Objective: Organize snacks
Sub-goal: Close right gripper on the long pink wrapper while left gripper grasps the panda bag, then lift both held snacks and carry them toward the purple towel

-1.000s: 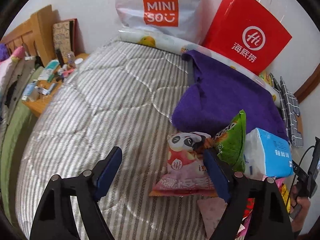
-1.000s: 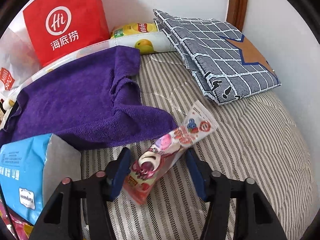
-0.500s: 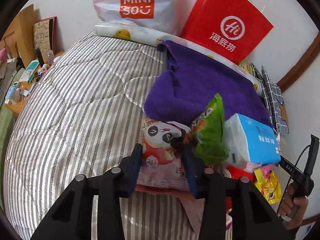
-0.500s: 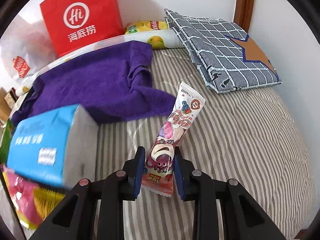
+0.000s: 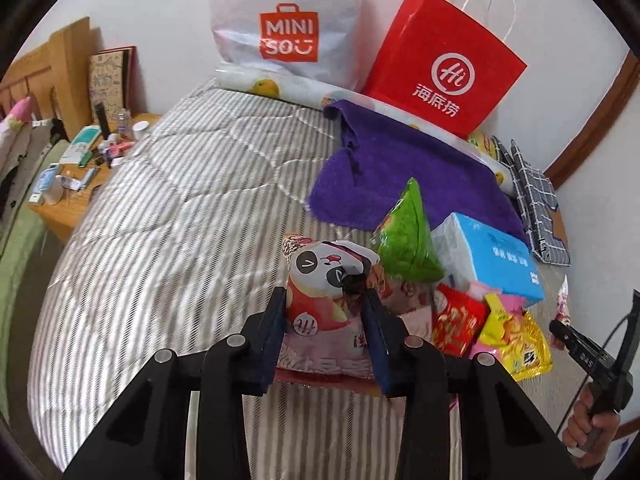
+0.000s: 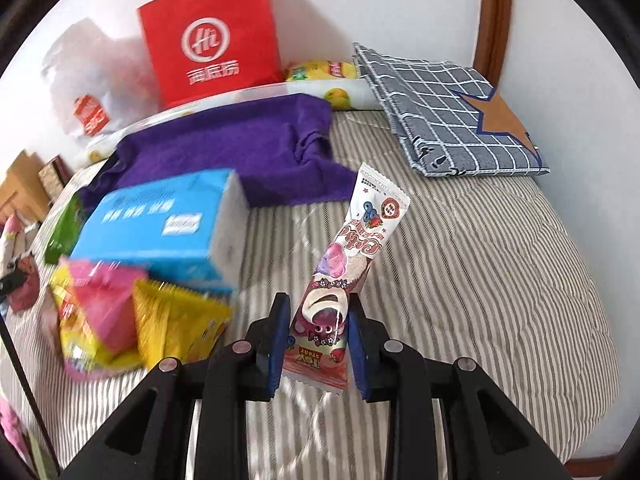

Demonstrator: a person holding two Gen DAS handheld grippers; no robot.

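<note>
The striped bed (image 5: 168, 240) carries everything. At its far edge a white shopping bag (image 5: 286, 24) and a red paper bag (image 5: 444, 68) lean on the wall, with a purple towel (image 5: 404, 172) spread before them and a blue tissue pack (image 5: 492, 252) to the right. Beside that pack lies the snack heap: a green packet (image 5: 408, 236) standing on edge, red and yellow packets (image 5: 516, 340) nearer.

The left gripper (image 5: 326, 332) has its jaws closed on the panda snack bag (image 5: 324, 288), gripped across its lower body; the panda end points far. It looks puffy, light and crushable, so a side pinch suits it.

The right gripper (image 6: 316, 336) has its jaws clamped on the long pink snack bar (image 6: 344, 276) near its near end. Its long axis runs away and slightly right, tip raised off the bed. It seems light, with a slippery wrapper.
</note>
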